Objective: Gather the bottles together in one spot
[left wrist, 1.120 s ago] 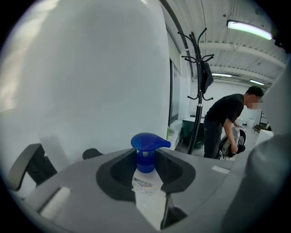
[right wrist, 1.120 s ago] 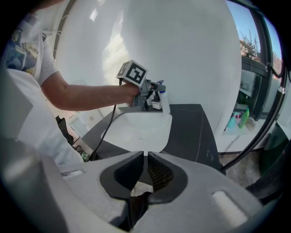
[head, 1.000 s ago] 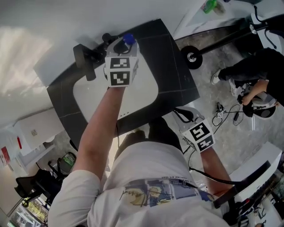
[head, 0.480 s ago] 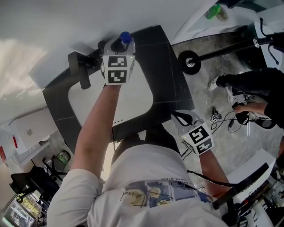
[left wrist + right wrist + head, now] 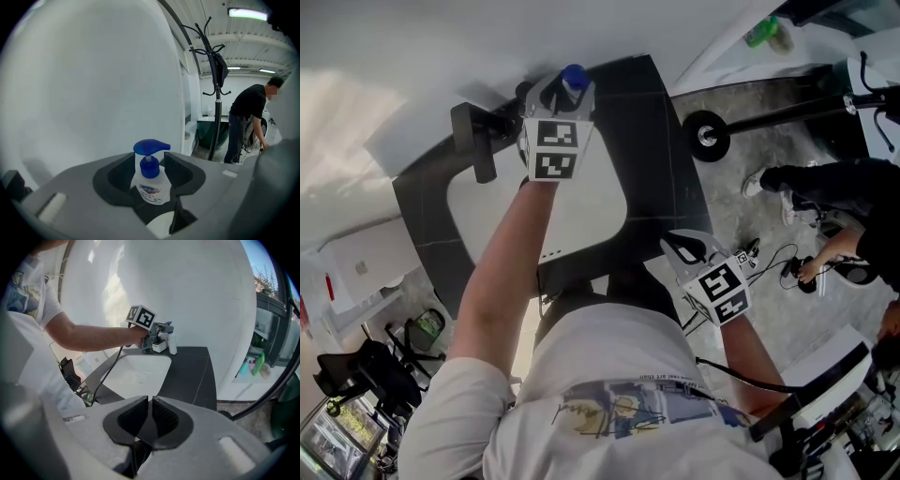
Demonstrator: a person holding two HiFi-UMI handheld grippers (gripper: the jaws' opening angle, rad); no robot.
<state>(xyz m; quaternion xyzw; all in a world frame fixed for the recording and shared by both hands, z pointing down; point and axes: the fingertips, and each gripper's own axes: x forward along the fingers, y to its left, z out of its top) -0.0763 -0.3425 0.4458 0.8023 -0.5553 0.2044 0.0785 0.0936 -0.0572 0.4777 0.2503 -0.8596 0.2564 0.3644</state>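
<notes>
A clear pump bottle with a blue pump head (image 5: 150, 185) stands upright at the back of a dark counter, against the white wall. My left gripper (image 5: 150, 169) has its jaws on either side of this bottle and they are opening; the pads look just off its sides. The head view shows the bottle's blue cap (image 5: 573, 77) just past the left gripper (image 5: 559, 92). My right gripper (image 5: 684, 249) hangs low beside the person's hip, off the counter, jaws closed with nothing between them (image 5: 150, 416). The right gripper view also catches the bottle (image 5: 172, 344) from afar.
A white sink basin (image 5: 581, 211) is set in the dark counter (image 5: 661, 141), with a black faucet (image 5: 476, 141) at its left. Green bottles (image 5: 257, 364) stand on a ledge to the right. Another person (image 5: 834, 178) crouches on the floor nearby. A coat rack (image 5: 215, 84) stands behind.
The left gripper with the bottle has shifted slightly toward the back wall and settled there. The right gripper has barely moved.
</notes>
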